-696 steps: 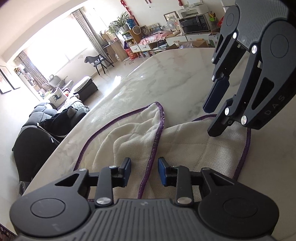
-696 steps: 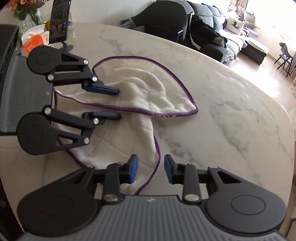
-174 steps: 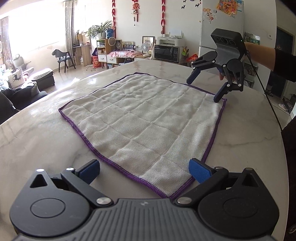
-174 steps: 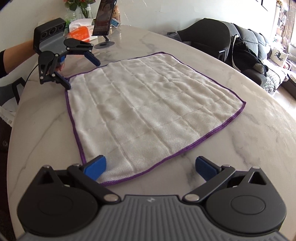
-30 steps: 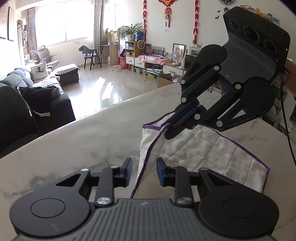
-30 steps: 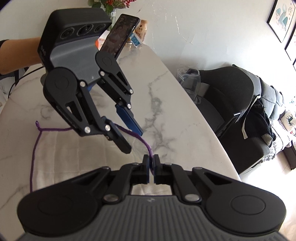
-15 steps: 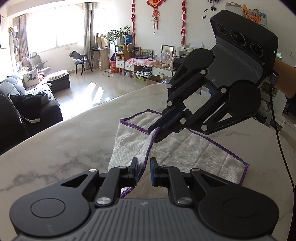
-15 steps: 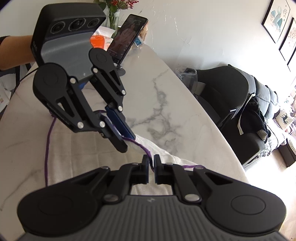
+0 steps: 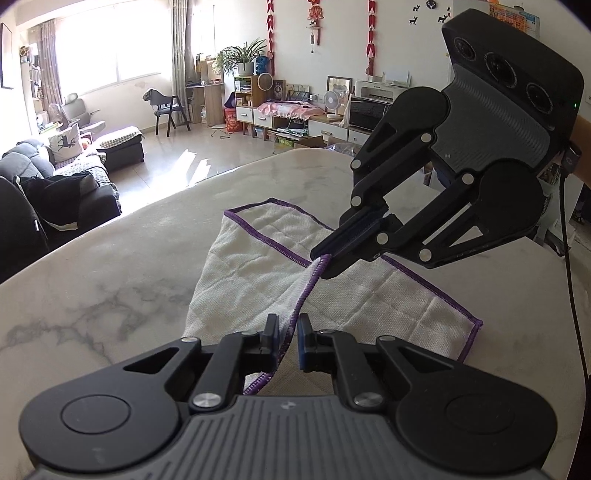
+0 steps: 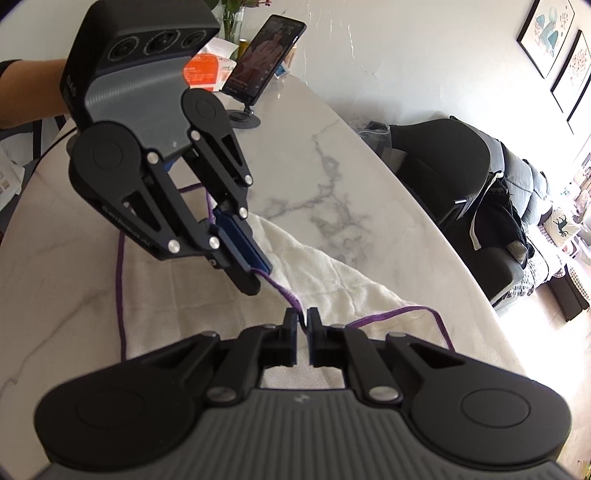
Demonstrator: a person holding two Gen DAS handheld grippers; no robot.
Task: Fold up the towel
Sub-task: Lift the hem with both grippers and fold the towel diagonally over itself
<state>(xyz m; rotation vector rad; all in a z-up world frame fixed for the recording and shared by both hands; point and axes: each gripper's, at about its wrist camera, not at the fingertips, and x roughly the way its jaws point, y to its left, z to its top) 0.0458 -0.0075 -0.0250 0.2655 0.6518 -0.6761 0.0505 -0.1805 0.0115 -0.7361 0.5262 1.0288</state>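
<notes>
Marble table [image 9: 110, 280] under me, towel [image 9: 369, 295] half draped on it. Left gripper [image 9: 287, 334] has just been closing and now nips the purple hem; right gripper [image 10: 302, 326] pinches it too. Thin hold: a tug could slip the hem free and skew the fold.

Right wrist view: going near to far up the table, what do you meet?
Right gripper shut on the towel hem → left gripper shut on the same hem → phone on its stand → flower vase.
</notes>
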